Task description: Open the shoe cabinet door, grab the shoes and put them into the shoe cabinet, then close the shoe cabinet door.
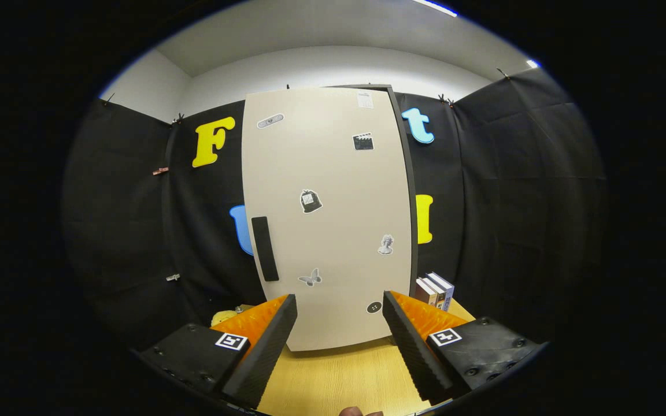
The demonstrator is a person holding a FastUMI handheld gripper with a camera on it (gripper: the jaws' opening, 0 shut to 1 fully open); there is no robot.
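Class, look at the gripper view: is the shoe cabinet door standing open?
No. The cabinet door lies flat and closed against its dark frame, its handle untouched, while the open gripper points at it with nothing between the fingers.

The tall beige shoe cabinet door point(333, 231) looks like smooth matt laminate, with a few flat paper-like stickers on it and a matt black rectangular plastic-looking handle point(265, 248). It stands on a light wooden tabletop point(339, 378) with a visible grain, fairly satin. The small stack of upright paper books point(436, 290) has slightly glossy covers. The gripper point(339, 341) sits open with nothing between its ribbed, rubbery-looking fingers point(263, 349), which have a rough sawtooth texture.
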